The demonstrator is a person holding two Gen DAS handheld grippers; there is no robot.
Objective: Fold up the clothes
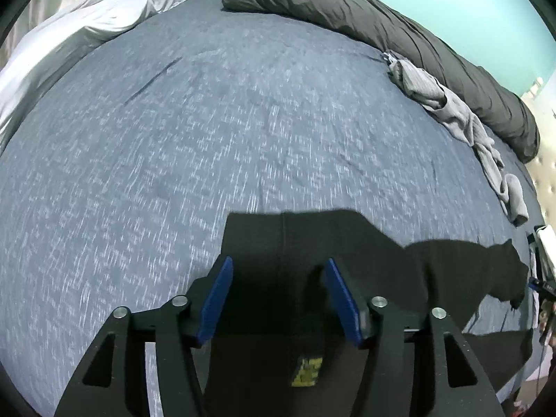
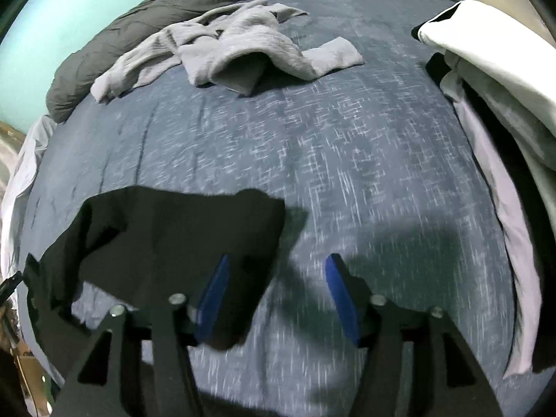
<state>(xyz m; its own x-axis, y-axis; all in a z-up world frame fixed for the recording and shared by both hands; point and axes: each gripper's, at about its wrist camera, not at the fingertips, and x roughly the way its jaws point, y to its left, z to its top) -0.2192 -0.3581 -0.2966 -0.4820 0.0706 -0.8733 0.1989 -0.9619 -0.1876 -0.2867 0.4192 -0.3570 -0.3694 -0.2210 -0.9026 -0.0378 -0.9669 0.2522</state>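
The left wrist view shows the black garment (image 1: 312,260) spread below the left claw (image 1: 278,299), with a yellow label (image 1: 306,371) on it low between the fingers. That label does not show in the right wrist view. There the same garment (image 2: 173,236) lies to the left, rumpled, with one corner reaching under the right claw's (image 2: 276,295) left blue pad (image 2: 212,299); the right pad (image 2: 342,300) stands over bare bedcover.

The grey garment (image 2: 236,48) is clearest in the right view, crumpled at the far side of the bed (image 2: 347,139) beside the dark duvet (image 2: 139,10). In the left view it is a narrow grey strip (image 1: 451,111) along the duvet's (image 1: 382,24) edge. Only the right view shows the white and grey pile (image 2: 497,80) at the bed's right edge; only the left shows the pale sheet (image 1: 69,41) bunched at the far left.

No container is in view; both garments lie directly on the blue-grey bedcover.

Both claws point steeply down at the bed. The left claw's jaws stand partly open over the black garment, and its pads (image 1: 215,302) grip nothing. The right claw's jaws are likewise partly open and hold nothing; whether its left pad touches the cloth cannot be told. The bedcover is smeared by motion blur in both views.
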